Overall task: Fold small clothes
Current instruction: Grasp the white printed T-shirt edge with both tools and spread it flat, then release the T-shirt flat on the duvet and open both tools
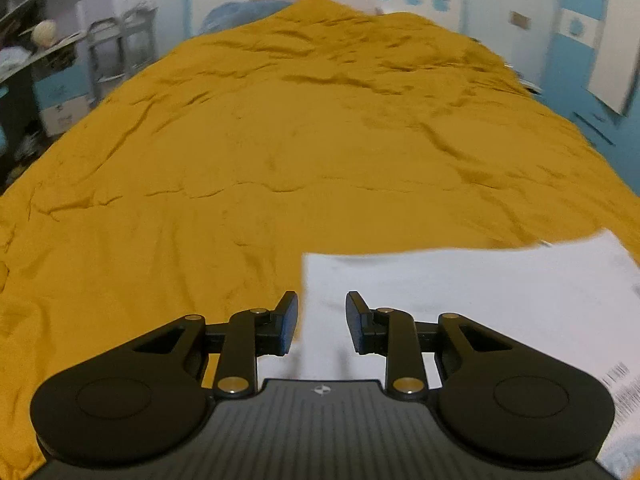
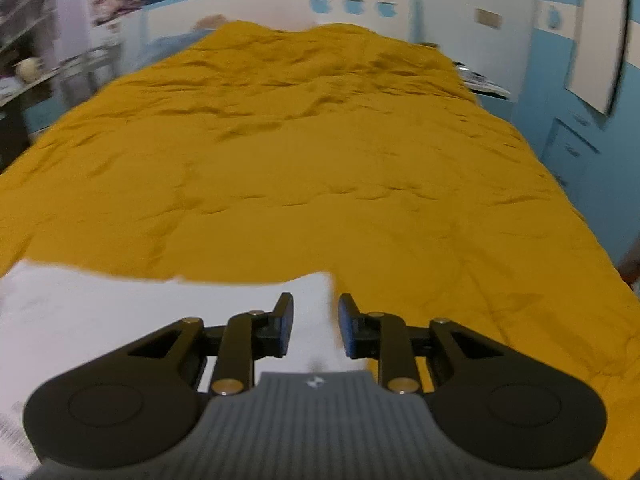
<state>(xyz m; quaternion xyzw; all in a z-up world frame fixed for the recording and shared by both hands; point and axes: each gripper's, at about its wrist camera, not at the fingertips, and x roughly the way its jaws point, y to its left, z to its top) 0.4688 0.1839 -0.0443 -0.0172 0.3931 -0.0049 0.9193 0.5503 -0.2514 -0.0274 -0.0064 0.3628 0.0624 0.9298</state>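
Note:
A white garment (image 1: 480, 300) lies flat on the mustard-yellow bedspread (image 1: 280, 140) near the bed's front edge. In the left wrist view my left gripper (image 1: 322, 322) is open and hovers over the garment's left corner, holding nothing. In the right wrist view the same white garment (image 2: 120, 316) fills the lower left, and my right gripper (image 2: 315, 326) is open over its right corner, holding nothing. A printed label with a barcode (image 1: 618, 376) shows at the garment's near edge.
The wrinkled yellow bedspread (image 2: 320, 160) covers the whole bed. Shelves with clutter (image 1: 36, 52) stand to the left. A blue and white wall with apple stickers (image 2: 354, 4) is behind the bed. A blue cabinet (image 2: 576, 148) stands at the right.

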